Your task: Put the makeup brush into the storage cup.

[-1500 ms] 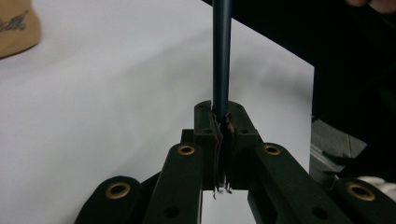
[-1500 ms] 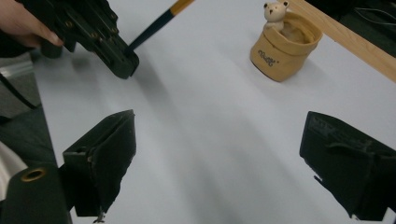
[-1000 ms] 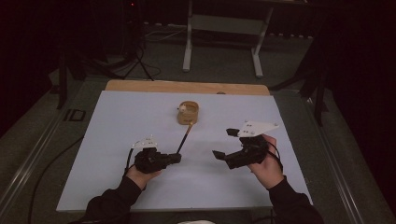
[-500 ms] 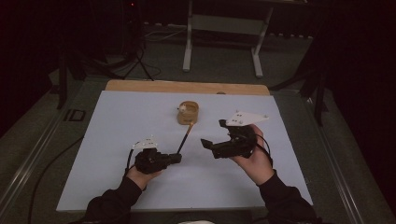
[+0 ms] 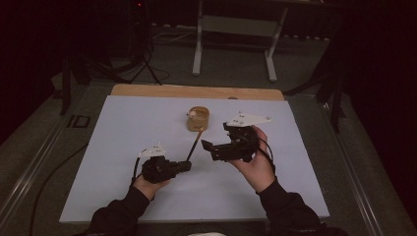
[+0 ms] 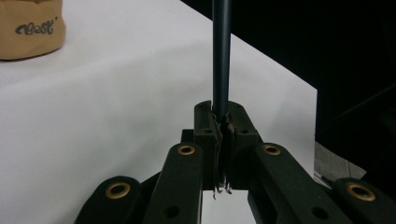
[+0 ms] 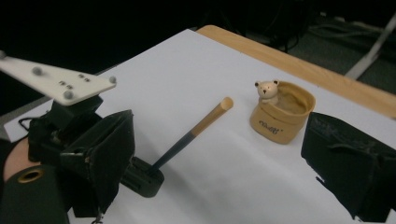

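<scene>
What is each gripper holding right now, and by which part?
The left gripper is shut on the dark lower end of a pen-like stick, whose tan end points toward the bear cup. The right gripper is open, holding nothing.

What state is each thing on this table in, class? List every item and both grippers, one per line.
Left gripper: shut on the stick's dark end.
Stick: held, angled up off the table, tan end free.
Right gripper: open, empty, above the table.
Tan pot: upright, open-topped, small bear figure at its rim.
</scene>
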Demonstrator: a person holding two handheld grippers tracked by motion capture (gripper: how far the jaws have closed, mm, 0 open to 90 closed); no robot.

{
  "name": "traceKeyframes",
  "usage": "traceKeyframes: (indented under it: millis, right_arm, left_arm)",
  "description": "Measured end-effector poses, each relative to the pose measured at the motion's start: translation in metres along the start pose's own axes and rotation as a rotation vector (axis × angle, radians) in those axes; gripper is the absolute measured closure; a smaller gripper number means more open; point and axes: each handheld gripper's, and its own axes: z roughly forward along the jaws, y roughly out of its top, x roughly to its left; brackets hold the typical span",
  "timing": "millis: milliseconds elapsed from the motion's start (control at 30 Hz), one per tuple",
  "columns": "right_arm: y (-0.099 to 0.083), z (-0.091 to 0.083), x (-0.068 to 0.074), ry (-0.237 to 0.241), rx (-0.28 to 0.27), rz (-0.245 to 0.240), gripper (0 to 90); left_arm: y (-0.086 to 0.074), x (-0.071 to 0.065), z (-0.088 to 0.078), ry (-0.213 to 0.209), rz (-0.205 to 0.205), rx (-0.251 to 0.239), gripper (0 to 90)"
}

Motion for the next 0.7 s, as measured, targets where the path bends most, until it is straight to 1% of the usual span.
traceKeyframes:
  millis: [67, 100, 200, 233, 300, 333, 367, 400, 433, 500, 533, 567, 600, 633, 667, 700]
  right_arm:
    - [0.000, 0.004, -0.001, -0.013, 0.004, 0.035, 10.9]
    - [0.000, 0.006, -0.001, -0.011, 0.008, 0.060, 13.6]
    - [-0.001, 0.012, -0.003, 0.012, 0.014, 0.132, 14.8]
    - [-0.001, 0.014, -0.003, 0.012, 0.019, 0.149, 16.1]
    - [-0.002, 0.018, -0.003, 0.005, 0.015, 0.175, 21.6]
    - [-0.002, 0.018, -0.003, 0.006, 0.011, 0.198, 22.9]
    - [-0.002, 0.020, -0.003, 0.005, 0.005, 0.231, 27.6]
    - [-0.002, 0.020, -0.003, 0.005, 0.005, 0.231, 27.6]
    - [-0.003, 0.022, 0.000, -0.003, 0.001, 0.246, 34.1]
    - [-0.004, 0.024, 0.000, 0.001, 0.004, 0.254, 34.4]
    - [-0.005, 0.027, 0.001, 0.007, 0.008, 0.281, 38.1]
    - [-0.006, 0.028, 0.000, 0.013, 0.008, 0.295, 39.0]
    - [-0.006, 0.028, 0.000, 0.013, 0.008, 0.295, 39.0]
    - [-0.008, 0.031, -0.001, 0.025, 0.013, 0.321, 43.1]
    - [-0.008, 0.031, -0.001, 0.025, 0.013, 0.321, 43.1]
    - [-0.009, 0.035, -0.001, 0.021, 0.020, 0.343, 47.8]
  left_arm:
    - [0.000, 0.000, 0.000, 0.003, -0.001, 0.000, 86.2]
    - [0.000, 0.000, 0.000, 0.007, 0.000, -0.002, 86.2]
    - [0.000, 0.000, 0.000, 0.011, 0.003, -0.005, 86.2]
    - [0.000, 0.000, 0.000, 0.009, 0.001, -0.007, 86.2]
    - [0.000, 0.000, -0.001, 0.012, 0.001, -0.009, 86.2]
    - [0.000, 0.000, -0.001, 0.009, 0.001, -0.009, 86.2]
    - [0.000, 0.000, -0.001, 0.007, 0.002, -0.008, 86.2]
    - [0.000, 0.000, -0.001, 0.009, 0.002, -0.011, 86.2]
    - [0.000, 0.000, -0.001, 0.006, 0.003, -0.012, 86.2]
    - [0.000, 0.000, -0.001, 0.010, 0.007, -0.013, 86.2]
    - [0.000, 0.000, -0.001, 0.004, 0.006, -0.013, 86.2]
    - [0.000, -0.001, -0.001, 0.009, 0.008, -0.014, 86.2]
    - [0.000, -0.001, -0.001, 0.008, 0.008, -0.014, 86.2]
    - [0.000, -0.001, -0.001, 0.005, 0.007, -0.016, 86.2]
    - [0.001, -0.001, -0.001, 0.010, 0.009, -0.019, 86.2]
    - [0.001, -0.001, -0.001, 0.004, 0.009, -0.018, 86.2]
